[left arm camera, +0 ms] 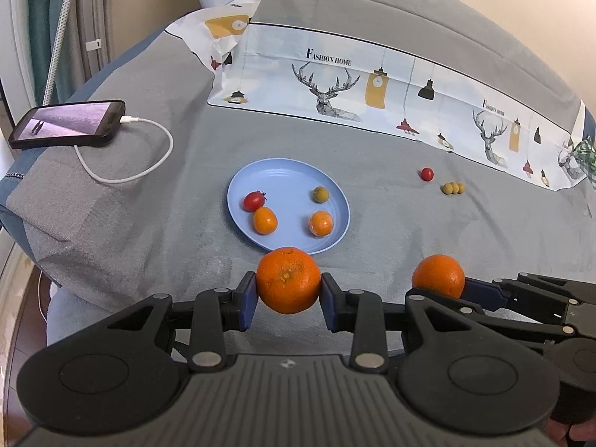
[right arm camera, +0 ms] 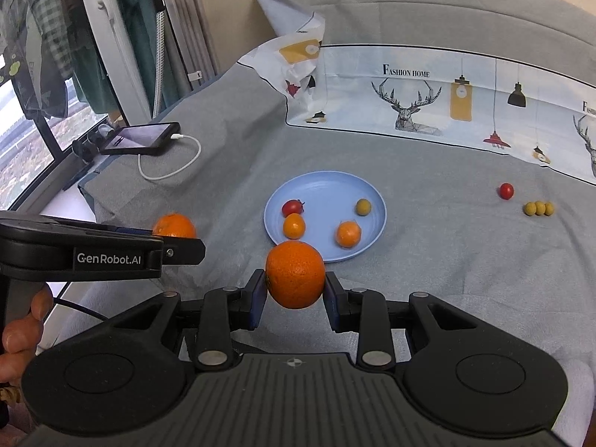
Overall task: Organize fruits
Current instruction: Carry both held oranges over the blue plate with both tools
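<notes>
Grey bedspread [left arm camera: 149, 193]: blue plate [left arm camera: 283, 171] holds four fruits; each gripper pinching one orange

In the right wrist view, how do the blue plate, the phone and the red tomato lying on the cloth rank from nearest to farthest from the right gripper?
1. Blue plate, just ahead of the right gripper.
2. Red tomato, on the cloth far right.
3. Phone, far left, by the window.

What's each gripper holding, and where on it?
Left gripper: an orange, pads on opposite sides of its middle. Right gripper: another orange, same sideways grip.
</notes>
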Demonstrator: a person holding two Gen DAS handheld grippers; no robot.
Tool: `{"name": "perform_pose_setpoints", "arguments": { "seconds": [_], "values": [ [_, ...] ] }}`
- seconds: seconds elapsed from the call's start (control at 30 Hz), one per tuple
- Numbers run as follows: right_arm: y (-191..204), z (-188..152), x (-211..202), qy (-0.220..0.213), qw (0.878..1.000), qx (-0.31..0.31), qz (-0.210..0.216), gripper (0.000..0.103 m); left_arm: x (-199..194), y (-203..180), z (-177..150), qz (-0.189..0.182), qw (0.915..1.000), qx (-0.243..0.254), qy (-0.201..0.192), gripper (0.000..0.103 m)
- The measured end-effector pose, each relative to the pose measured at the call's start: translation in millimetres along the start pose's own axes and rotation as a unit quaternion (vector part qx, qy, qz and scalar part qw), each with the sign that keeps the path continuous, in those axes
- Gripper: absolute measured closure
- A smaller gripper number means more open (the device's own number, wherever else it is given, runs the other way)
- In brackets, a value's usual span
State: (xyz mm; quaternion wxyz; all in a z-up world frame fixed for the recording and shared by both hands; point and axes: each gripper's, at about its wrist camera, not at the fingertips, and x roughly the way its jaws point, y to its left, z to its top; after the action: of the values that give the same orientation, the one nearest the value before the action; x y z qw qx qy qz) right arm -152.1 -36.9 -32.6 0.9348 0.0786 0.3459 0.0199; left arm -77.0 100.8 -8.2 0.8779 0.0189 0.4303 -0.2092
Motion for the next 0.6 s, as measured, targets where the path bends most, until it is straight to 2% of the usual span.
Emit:
{"name": "perform_pose_setpoints", "arguments": {
  "seconds": [0.6],
  "values": [
    [-7,5,16,0.017,1.0,0.014,0.007,0.069,10,4,6,0.008,0.9999,-0.005,0.008,0.064]
  ]
}}
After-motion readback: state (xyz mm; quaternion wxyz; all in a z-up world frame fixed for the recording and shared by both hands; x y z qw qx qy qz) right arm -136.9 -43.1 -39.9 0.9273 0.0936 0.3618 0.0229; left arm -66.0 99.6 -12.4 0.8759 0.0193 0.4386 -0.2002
